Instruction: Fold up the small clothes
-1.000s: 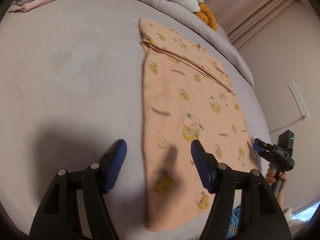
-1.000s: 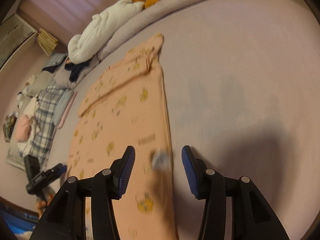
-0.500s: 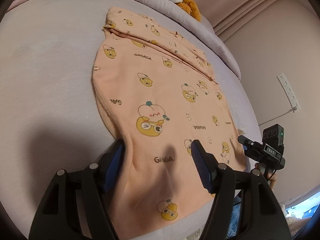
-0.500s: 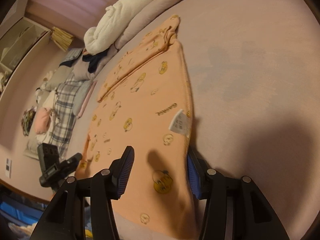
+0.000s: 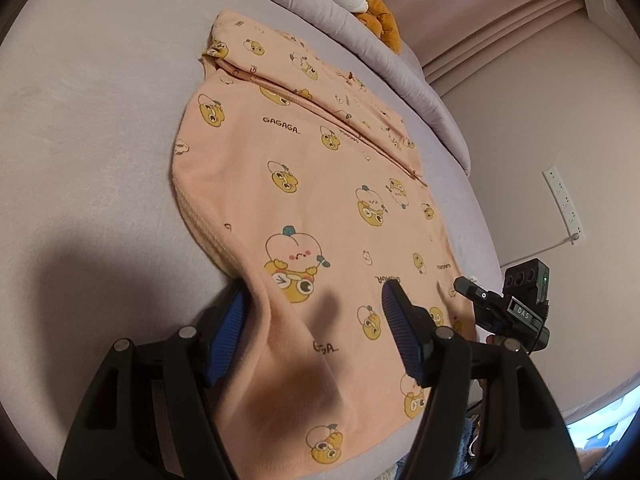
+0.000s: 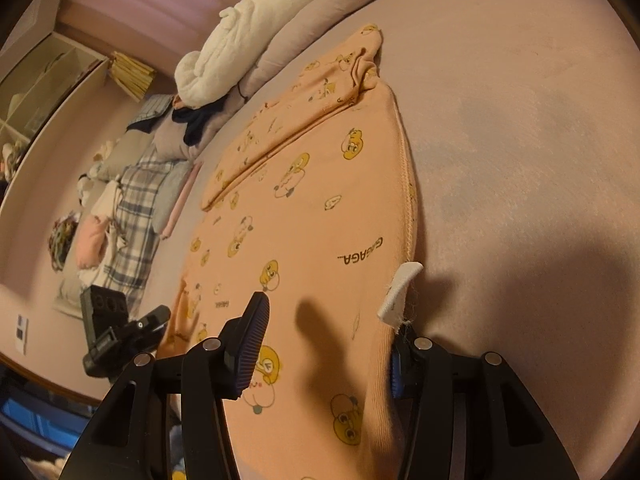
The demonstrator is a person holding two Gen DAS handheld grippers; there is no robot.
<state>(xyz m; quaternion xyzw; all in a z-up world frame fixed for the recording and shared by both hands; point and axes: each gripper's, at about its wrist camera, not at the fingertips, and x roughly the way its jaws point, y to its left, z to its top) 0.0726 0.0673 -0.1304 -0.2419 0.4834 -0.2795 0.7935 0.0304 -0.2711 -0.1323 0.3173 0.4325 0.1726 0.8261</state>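
- The peach-orange fleece garment with yellow cartoon ducks and "GAGAGA" lettering lies spread flat on the pale lilac bed sheet, with a folded strip of the same fabric along its far end.
- The left gripper sits low at the near corner of the garment, jaws spread wide. The hem drapes between them: the left blue ribbed pad is tucked under the cloth edge, the right pad sits on top of the fabric. Nothing is pinched.
- The right gripper has the same deal at the other near corner, wide open, cloth lying across the gap. Its right pad is mostly hidden under the garment's seam edge, and the left one rests over the print.
- A small white care label sticks up from the seam just ahead of that right pad.
- A fluffy white blanket and a grey plaid cloth are piled past the far end.
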